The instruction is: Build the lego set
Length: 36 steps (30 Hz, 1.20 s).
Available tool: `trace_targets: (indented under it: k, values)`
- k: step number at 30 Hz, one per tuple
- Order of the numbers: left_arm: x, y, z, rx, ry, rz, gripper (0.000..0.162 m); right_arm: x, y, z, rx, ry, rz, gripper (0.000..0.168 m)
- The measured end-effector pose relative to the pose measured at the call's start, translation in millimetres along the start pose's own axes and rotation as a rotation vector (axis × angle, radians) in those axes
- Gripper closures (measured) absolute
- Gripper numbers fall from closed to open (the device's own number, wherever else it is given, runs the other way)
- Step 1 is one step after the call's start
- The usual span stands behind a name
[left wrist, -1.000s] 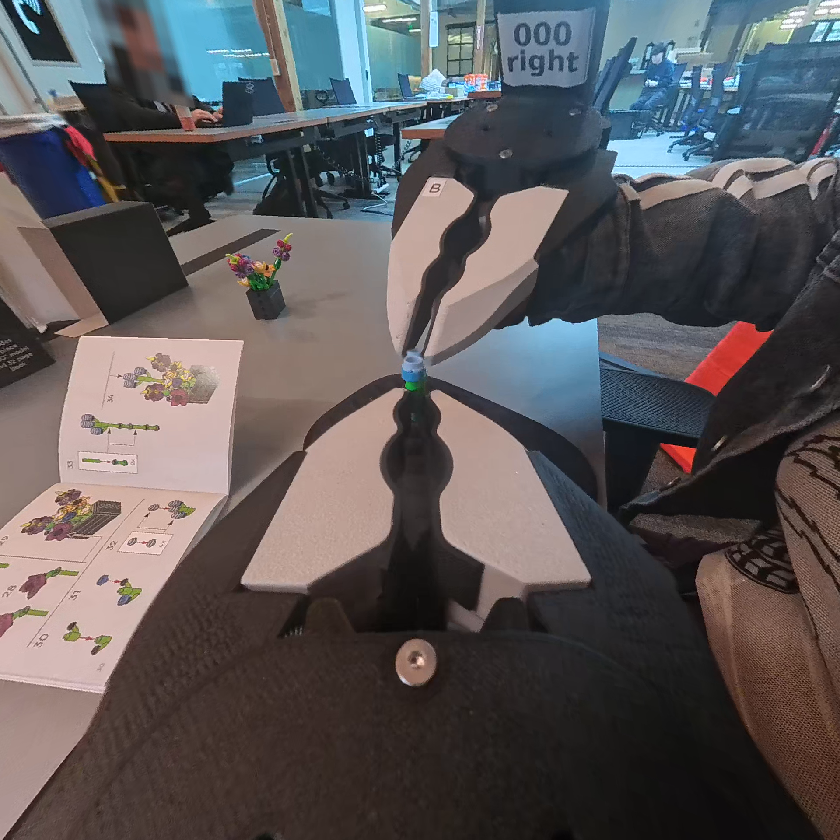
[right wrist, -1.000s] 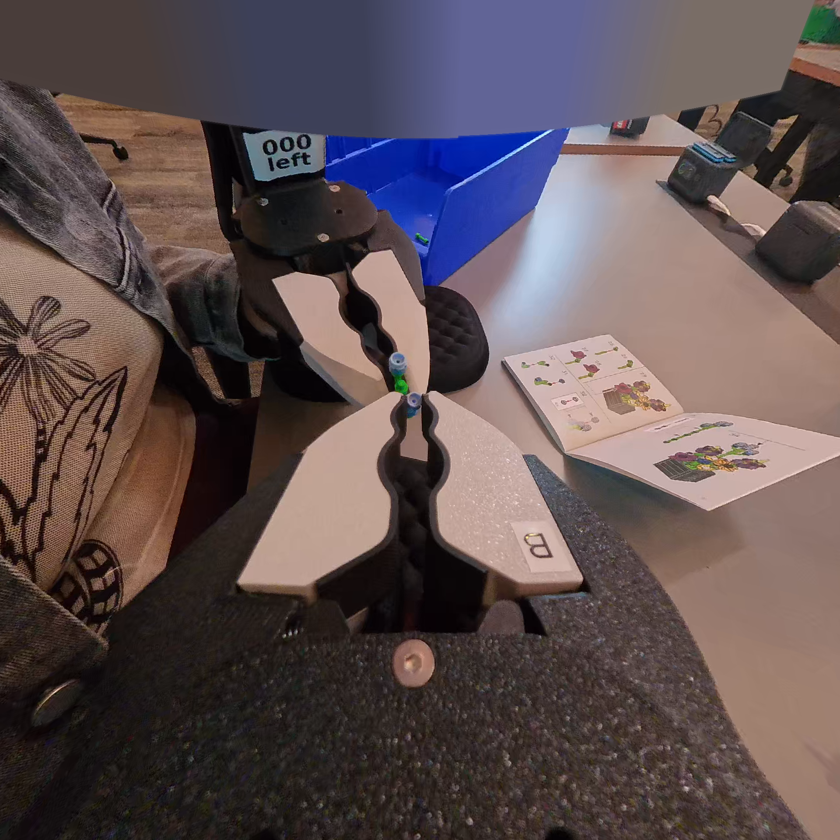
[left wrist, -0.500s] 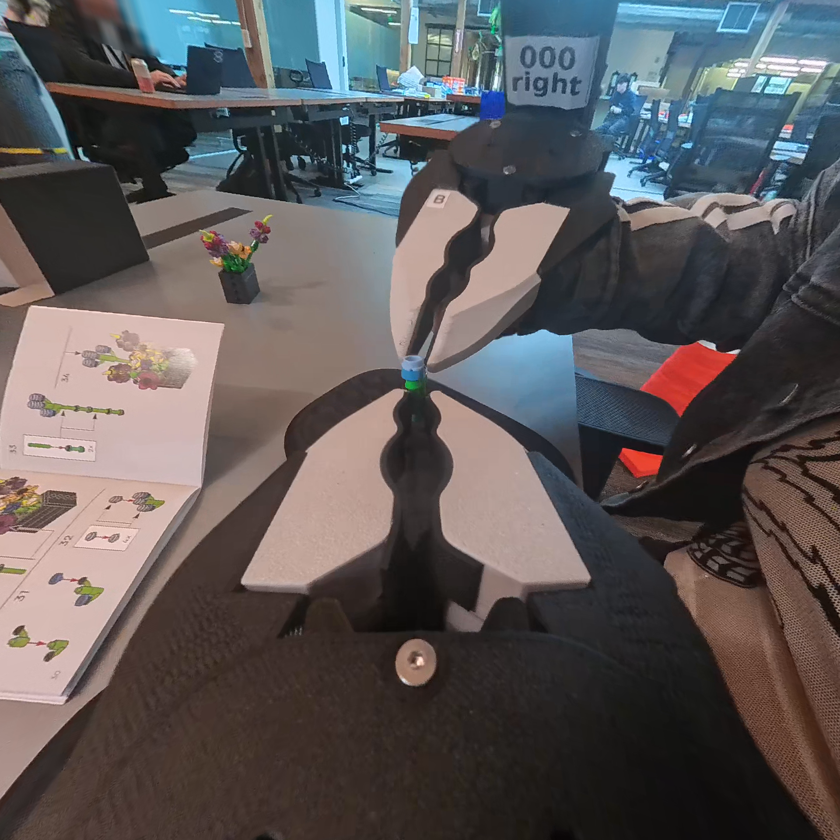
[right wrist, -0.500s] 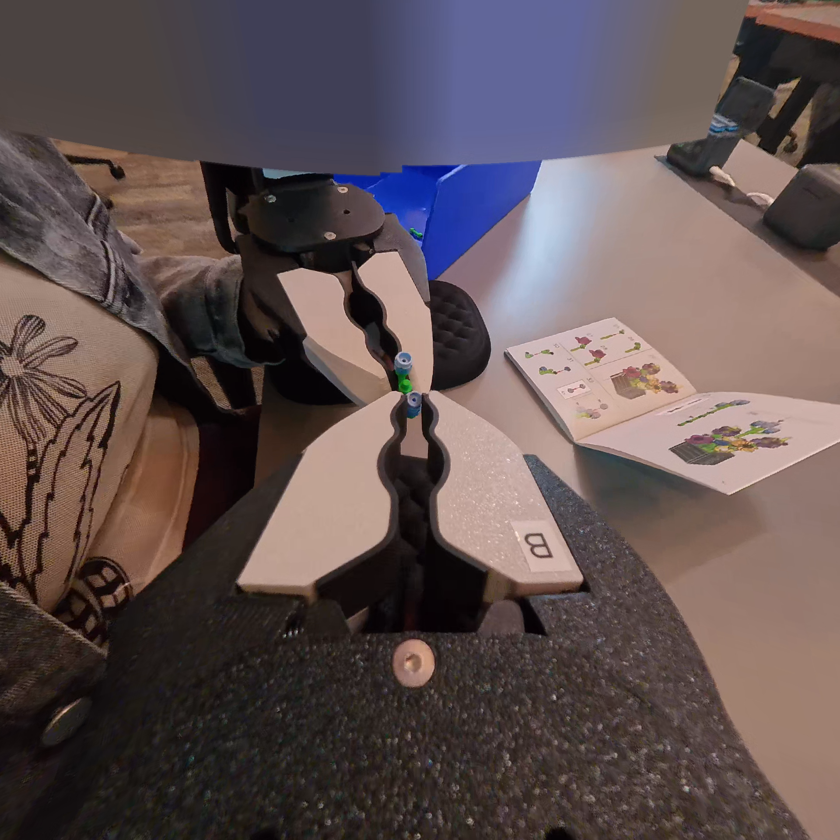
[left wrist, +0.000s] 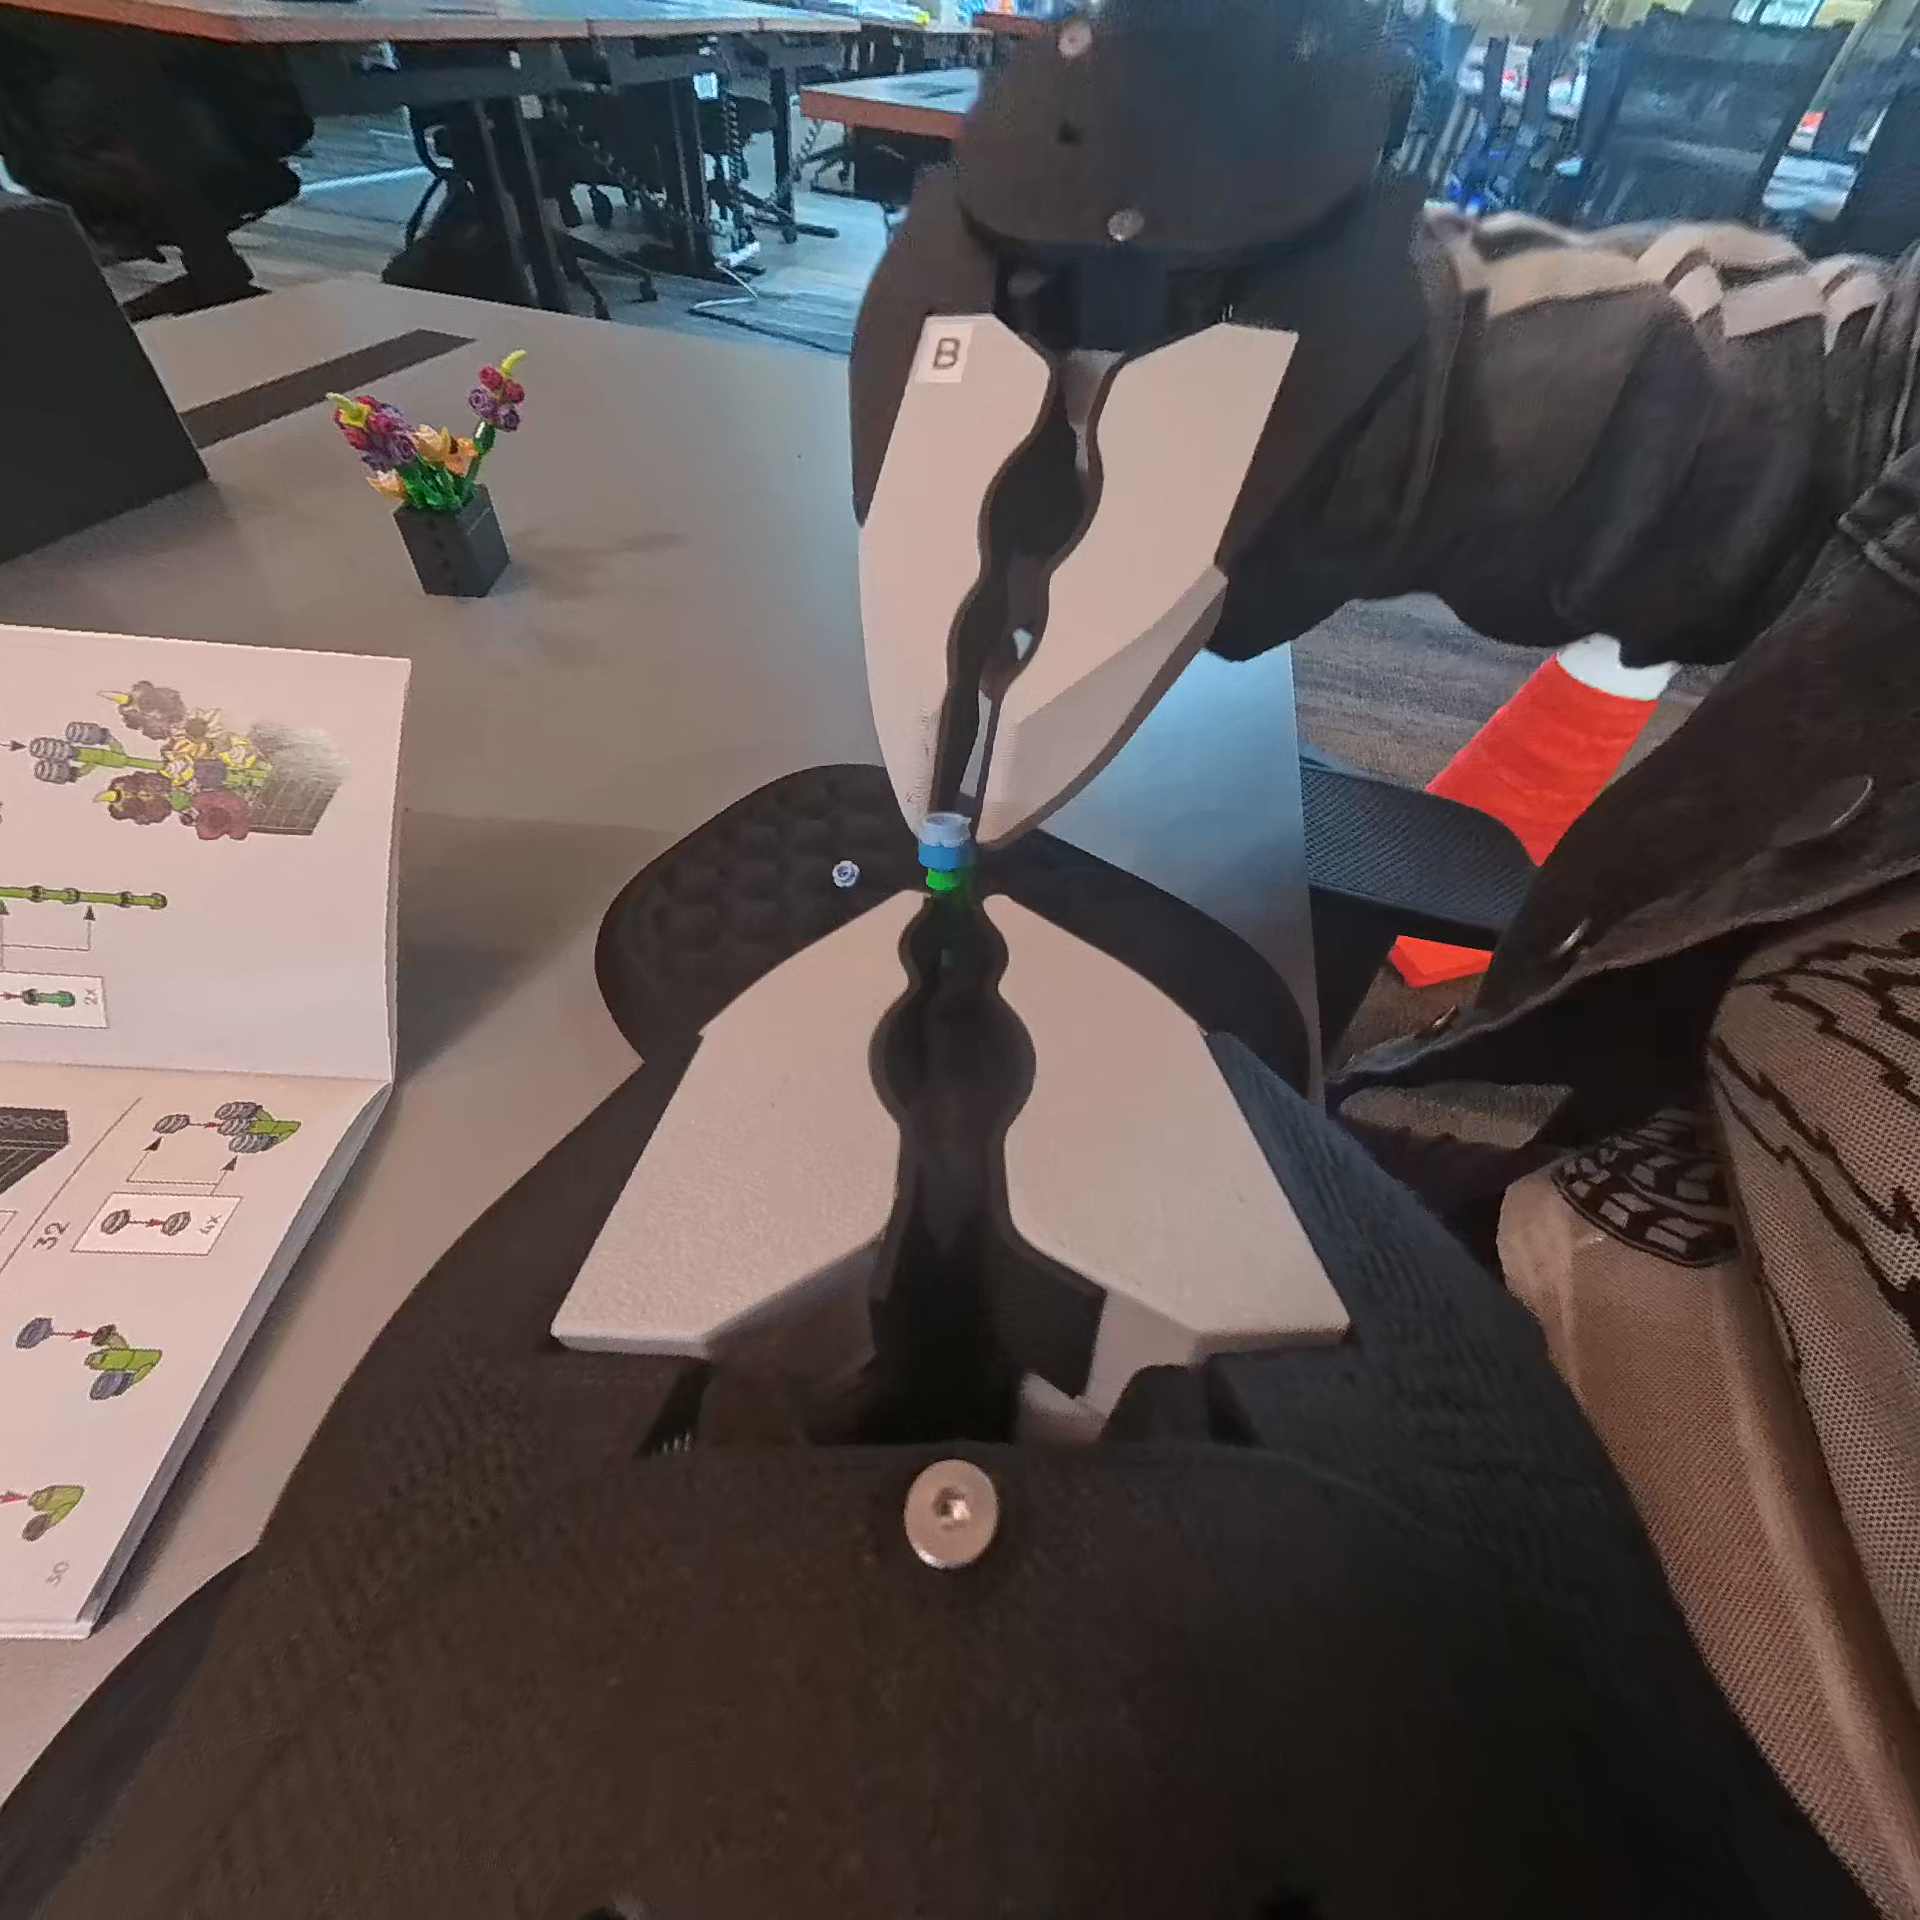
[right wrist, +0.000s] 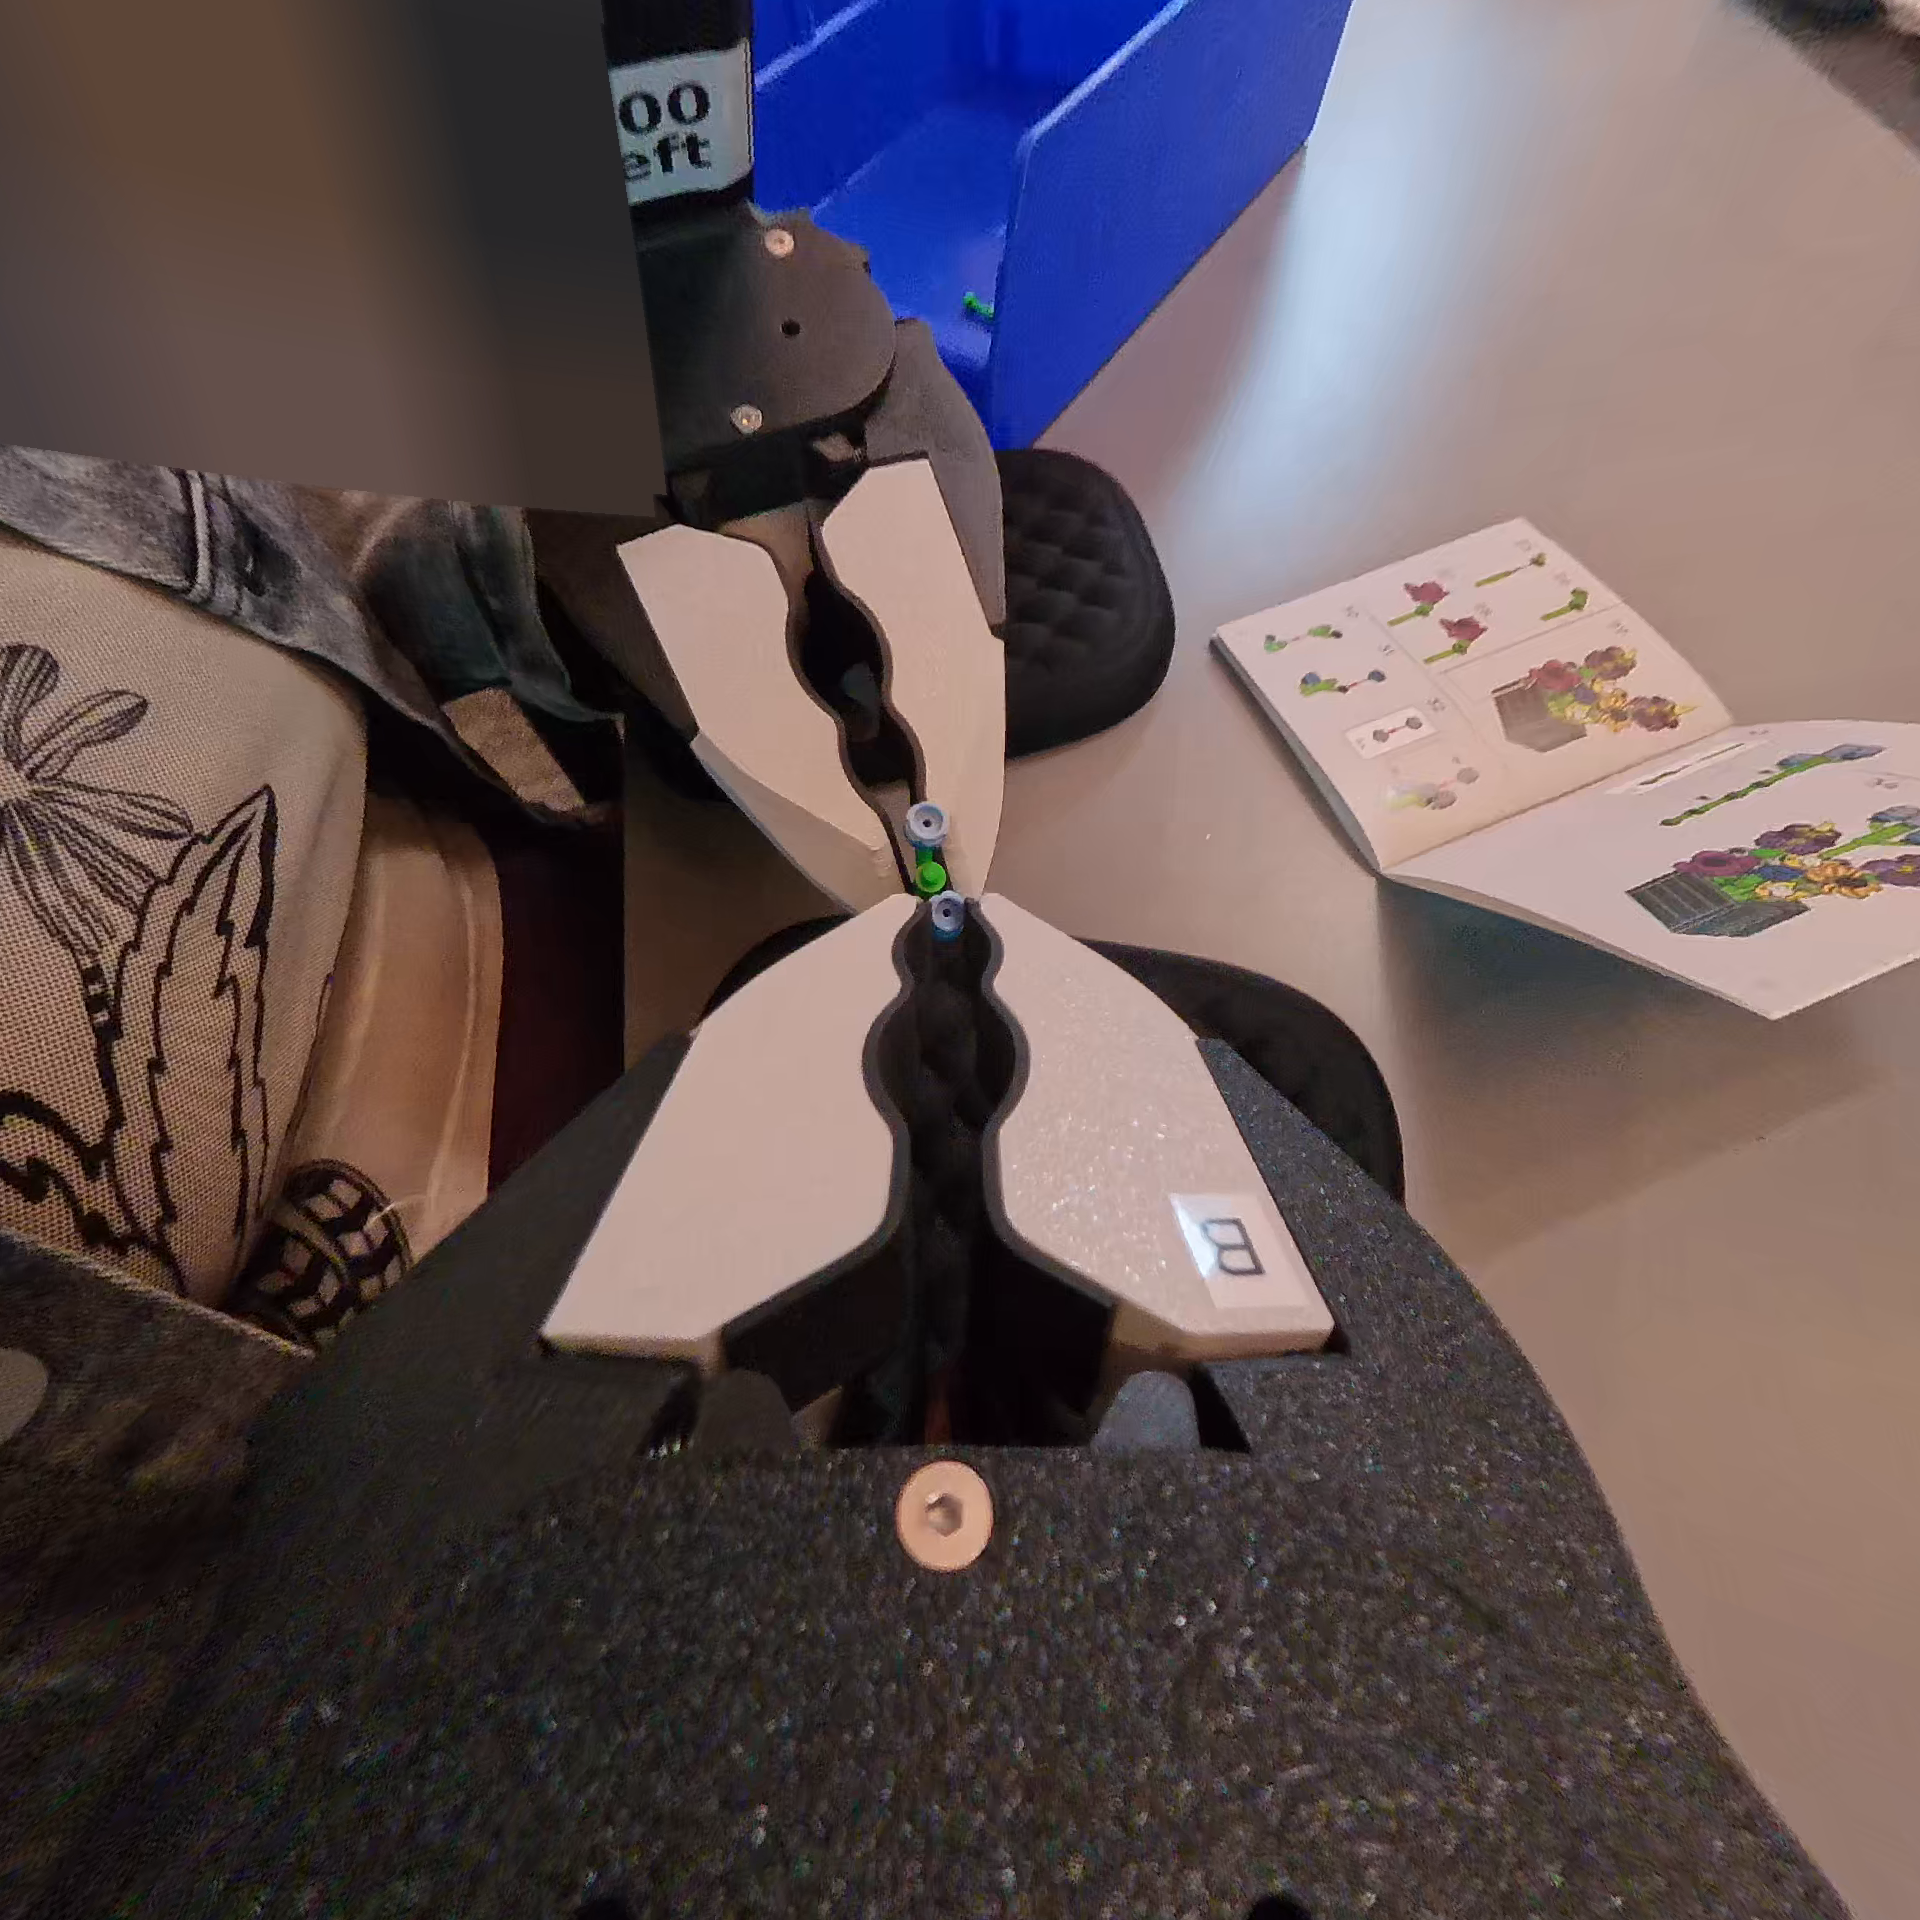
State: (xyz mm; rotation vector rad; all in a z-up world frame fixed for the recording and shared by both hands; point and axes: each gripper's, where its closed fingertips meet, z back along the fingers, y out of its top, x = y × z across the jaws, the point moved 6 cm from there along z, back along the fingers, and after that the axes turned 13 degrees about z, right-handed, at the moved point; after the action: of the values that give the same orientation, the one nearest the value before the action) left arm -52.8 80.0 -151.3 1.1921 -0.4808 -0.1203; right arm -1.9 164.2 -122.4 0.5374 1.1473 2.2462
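Reference landmark: the thin green plastic stem (left wrist: 943, 883).

1. Left gripper (left wrist: 951, 902): fingers drawn together and clamped on the green stem. Only the stem's upper end projects past the fingertips. In the right wrist view a second small blue round piece (right wrist: 925, 826) sits on the stem farther back, between the left gripper's fingers.

2. Right gripper (right wrist: 943, 912): fingers closed to a narrow slot, pinching a small blue round stud piece with a pale cap (right wrist: 945, 916). In the left wrist view this piece (left wrist: 943, 842) sits directly on the stem's free end, touching or nearly touching it.

3. Governing relation: the two grippers meet tip to tip, above the near table edge. The stem's long axis runs roughly in line with the left gripper's fingers, and the blue piece lies on that same axis, just beyond the stem tip. The judged next move is a straight push along that axis; any sideways offset could tip the piece off.

4. Not resolvable: whether the piece is fully seated on the stem; the stem's lower length, hidden inside the left gripper.

5. Surroundings: a loose pale round stud (left wrist: 846, 873) rests on the black dimpled pad (left wrist: 748, 883) just left of the stem; the open instruction booklet (left wrist: 208, 831) and the finished small flower bouquet in its black pot (left wrist: 442, 488) lie farther left.
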Motion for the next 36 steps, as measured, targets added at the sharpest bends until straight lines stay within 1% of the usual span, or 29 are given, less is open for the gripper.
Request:
trace_targets:
  k: [5, 12, 17, 20, 21, 22, 23, 25, 28, 30, 33, 34, 36]
  values:
    - [0.2, -2.5, -2.9, -0.037, -0.001, -0.006, 0.157, -0.3, 0.7, -1.7, -0.106, 0.028, 0.037, 0.162]
    - [-0.8, -5.6, -5.8, -0.077, -0.002, 0.002, 0.157, -0.2, -0.4, -6.1, -0.191, 0.045, 0.080, 0.162]
    - [-2.0, -5.0, -4.7, -0.066, -0.013, 0.018, 0.157, 1.0, 0.4, -6.6, -0.176, 0.048, 0.070, 0.162]
    - [-3.1, 1.3, 0.8, 0.004, -0.056, 0.065, 0.156, 4.2, 7.9, -1.9, -0.068, 0.036, 0.053, 0.162]
    - [-5.0, 5.0, 4.1, 0.038, -0.097, 0.115, 0.156, 5.1, 12.3, 0.6, -0.013, 0.038, 0.049, 0.160]
    - [-9.9, 8.3, 7.9, 0.077, -0.131, 0.185, 0.156, 5.0, 16.2, 2.8, 0.044, 0.046, 0.057, 0.147]
    - [-13.3, 10.9, 11.8, 0.104, -0.198, 0.260, 0.156, 5.1, 18.7, 3.7, 0.091, 0.036, 0.080, 0.140]
    - [-19.5, 13.5, 17.3, 0.139, -0.315, 0.392, 0.157, 8.5, 19.4, 1.8, 0.124, -0.060, 0.198, 0.132]
    - [-23.7, 15.0, 20.7, 0.154, -0.394, 0.480, 0.156, 8.7, 25.7, -4.3, 0.145, -0.184, 0.428, 0.130]
    - [-23.5, 14.3, 20.5, 0.138, -0.438, 0.522, 0.156, 5.6, 31.4, -7.6, 0.148, -0.214, 0.554, 0.131]
    - [-26.0, 14.9, 22.8, 0.159, -0.472, 0.572, 0.156, 2.3, 36.3, -10.8, 0.102, -0.242, 0.716, 0.139]
    - [-26.6, 15.2, 23.7, 0.166, -0.485, 0.584, 0.156, 1.4, 36.9, -11.9, 0.085, -0.243, 0.744, 0.142]
    - [-26.1, 15.3, 25.1, 0.168, -0.523, 0.601, 0.156, 1.3, 36.6, -13.9, 0.056, -0.247, 0.762, 0.142]
